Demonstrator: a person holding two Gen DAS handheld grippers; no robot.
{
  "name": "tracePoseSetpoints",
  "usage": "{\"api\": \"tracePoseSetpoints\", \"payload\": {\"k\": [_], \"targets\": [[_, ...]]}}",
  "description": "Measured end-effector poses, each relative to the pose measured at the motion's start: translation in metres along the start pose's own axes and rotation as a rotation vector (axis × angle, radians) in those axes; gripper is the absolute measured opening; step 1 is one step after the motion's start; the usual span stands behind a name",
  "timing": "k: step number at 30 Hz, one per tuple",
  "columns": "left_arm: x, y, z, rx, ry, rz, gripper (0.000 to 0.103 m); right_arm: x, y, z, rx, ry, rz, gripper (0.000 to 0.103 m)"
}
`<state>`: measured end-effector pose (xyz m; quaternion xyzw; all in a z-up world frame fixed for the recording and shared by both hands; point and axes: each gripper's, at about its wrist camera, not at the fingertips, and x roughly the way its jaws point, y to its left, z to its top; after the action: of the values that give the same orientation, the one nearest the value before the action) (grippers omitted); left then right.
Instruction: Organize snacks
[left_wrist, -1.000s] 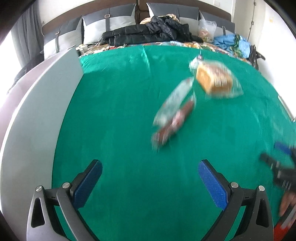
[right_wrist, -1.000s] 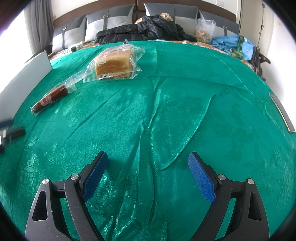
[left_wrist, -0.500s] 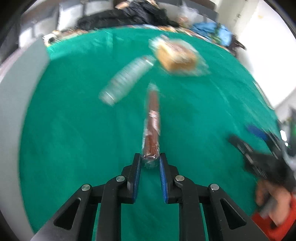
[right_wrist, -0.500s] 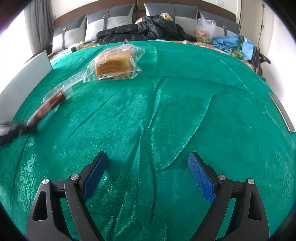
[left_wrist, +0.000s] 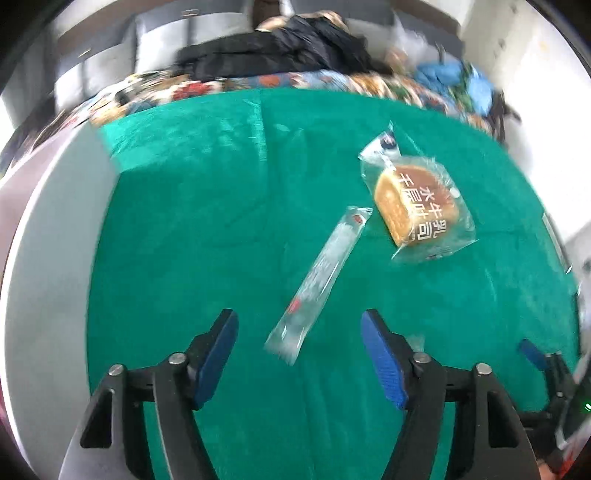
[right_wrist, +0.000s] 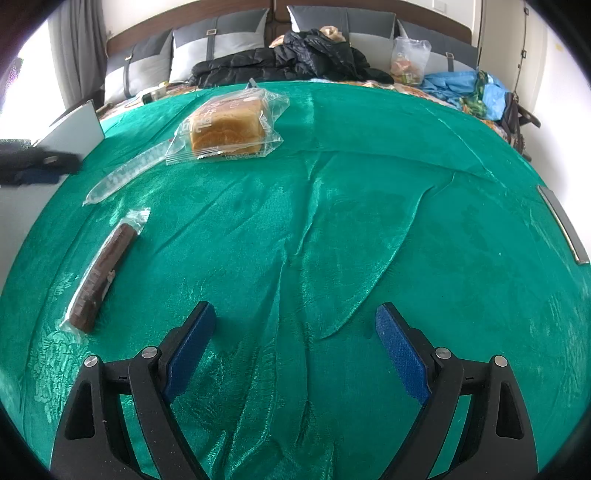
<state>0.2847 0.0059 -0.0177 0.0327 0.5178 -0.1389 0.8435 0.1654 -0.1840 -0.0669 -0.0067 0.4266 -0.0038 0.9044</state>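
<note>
- The left gripper (left_wrist: 299, 363) hangs over the green satin cloth (right_wrist: 369, 221) spread on the bed; its jaws are opening and nothing sits between the blue pads (left_wrist: 218, 354). The long clear plastic sleeve with pale contents (left_wrist: 321, 275) lies just ahead, running from about 6 o'clock up toward 1 o'clock.
- If those jaws close on the sleeve's flat crimped end, I'd expect the slick film to slide out.
- The sleeve's far tip lies just beside the square golden toast loaf in its clear bag (left_wrist: 417, 205), at 1 o'clock. A pull along its length could drag the bag askew.
- The right gripper (right_wrist: 295, 349) stands wide and empty over bare cloth. The dark brown snack bar in clear wrap (right_wrist: 101, 271) rests apart at its 10 o'clock, near the cloth's left border.
- The cloth is wrinkled and glossy; a low sweep could catch a fold and shift all three snacks.
- The left view is blurred, so a grasp aimed now may land off-centre.
</note>
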Motion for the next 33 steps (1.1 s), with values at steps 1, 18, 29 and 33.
{"api": "tracePoseSetpoints", "payload": {"k": [1,18,29,33], "targets": [[0.009,-0.007,0.005,0.035,0.008,0.006,0.067,0.000,0.000,0.000,0.000,0.000,0.000,0.091],[-0.004,0.024,-0.081,-0.069,0.001,0.079,0.018,0.000,0.000,0.000,0.000,0.001,0.001,0.091],[-0.034,0.024,-0.162,-0.064,-0.051,0.086,0.075,-0.001,0.000,0.000,0.000,0.001,0.001,0.091],[-0.024,0.027,-0.161,-0.075,-0.093,0.141,0.084,-0.001,0.000,0.000,0.000,0.001,0.001,0.091]]}}
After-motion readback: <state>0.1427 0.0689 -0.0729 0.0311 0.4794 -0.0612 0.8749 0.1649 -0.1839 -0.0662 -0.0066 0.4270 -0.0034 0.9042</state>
